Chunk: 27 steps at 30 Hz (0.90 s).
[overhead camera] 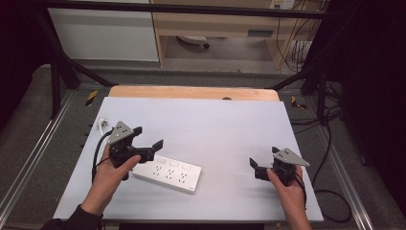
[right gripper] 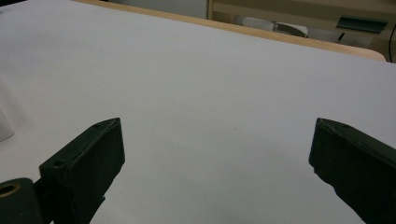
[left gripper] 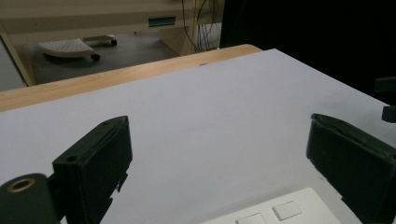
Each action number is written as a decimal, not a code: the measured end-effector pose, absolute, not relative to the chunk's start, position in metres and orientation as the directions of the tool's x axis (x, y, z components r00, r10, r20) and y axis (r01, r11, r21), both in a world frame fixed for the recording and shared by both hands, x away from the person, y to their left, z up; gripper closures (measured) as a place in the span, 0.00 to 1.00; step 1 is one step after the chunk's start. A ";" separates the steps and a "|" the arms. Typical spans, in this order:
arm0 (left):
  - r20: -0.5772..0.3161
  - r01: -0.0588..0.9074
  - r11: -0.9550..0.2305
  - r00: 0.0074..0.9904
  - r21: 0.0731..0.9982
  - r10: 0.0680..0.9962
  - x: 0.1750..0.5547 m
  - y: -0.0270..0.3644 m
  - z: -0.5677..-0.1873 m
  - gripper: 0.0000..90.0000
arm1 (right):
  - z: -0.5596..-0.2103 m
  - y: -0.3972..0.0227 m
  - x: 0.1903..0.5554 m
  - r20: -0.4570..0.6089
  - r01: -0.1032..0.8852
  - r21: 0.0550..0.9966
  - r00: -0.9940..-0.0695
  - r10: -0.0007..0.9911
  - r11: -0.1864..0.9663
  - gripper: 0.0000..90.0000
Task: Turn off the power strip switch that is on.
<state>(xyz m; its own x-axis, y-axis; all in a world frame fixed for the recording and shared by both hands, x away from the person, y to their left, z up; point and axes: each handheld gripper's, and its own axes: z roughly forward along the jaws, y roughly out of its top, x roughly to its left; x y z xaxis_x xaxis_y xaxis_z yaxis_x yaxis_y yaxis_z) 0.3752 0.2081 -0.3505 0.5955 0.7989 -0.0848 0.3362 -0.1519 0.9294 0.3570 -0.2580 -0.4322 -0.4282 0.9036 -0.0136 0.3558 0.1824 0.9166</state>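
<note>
Holding left: the person's left hand (overhead camera: 109,173) grips the left tool (overhead camera: 148,139) over the left part of the desk (overhead camera: 215,129), its grey three-cornered plate on top.
Left tool state: jaws spread wide with nothing between them; in the left gripper view they stand far apart above the bare grey surface.
Plug: a small white plug (overhead camera: 102,125) lies near the desk's left edge, just behind the left tool; where its cable runs cannot be told.
Power strip: a white power strip (overhead camera: 167,172) lies flat, slanted, left of the desk's middle, just beside and below the left tool; its near end shows at the bottom of the left gripper view (left gripper: 280,212).
Sockets: three groups of holes and three flat switches along the strip's top, all sockets bare.
Writing: no lettering can be read on the strip.
Right tool: the right hand (overhead camera: 287,189) holds the right tool (overhead camera: 258,167) near the desk's right edge, well apart from the strip.
Right tool state: jaws wide apart, nothing held.
</note>
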 end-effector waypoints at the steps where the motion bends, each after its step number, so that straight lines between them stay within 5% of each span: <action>1: -0.090 0.340 -0.149 0.596 0.928 0.798 0.376 0.207 -0.351 0.08 | -0.432 -0.258 0.357 -0.014 0.355 0.917 -0.428 0.904 0.182 0.04; 27: -0.070 0.349 -0.169 0.580 0.922 0.812 0.379 0.209 -0.368 0.29 | -0.433 -0.258 0.358 -0.023 0.360 0.913 -0.428 0.904 0.194 0.04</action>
<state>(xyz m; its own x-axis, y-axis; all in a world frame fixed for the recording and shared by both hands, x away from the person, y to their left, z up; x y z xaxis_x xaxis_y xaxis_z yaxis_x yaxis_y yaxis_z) 0.3794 0.2085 -0.3681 0.5796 0.8118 -0.0704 0.3486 -0.1689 0.9219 0.3583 -0.2578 -0.4330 -0.4275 0.9037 -0.0234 0.3597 0.1938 0.9127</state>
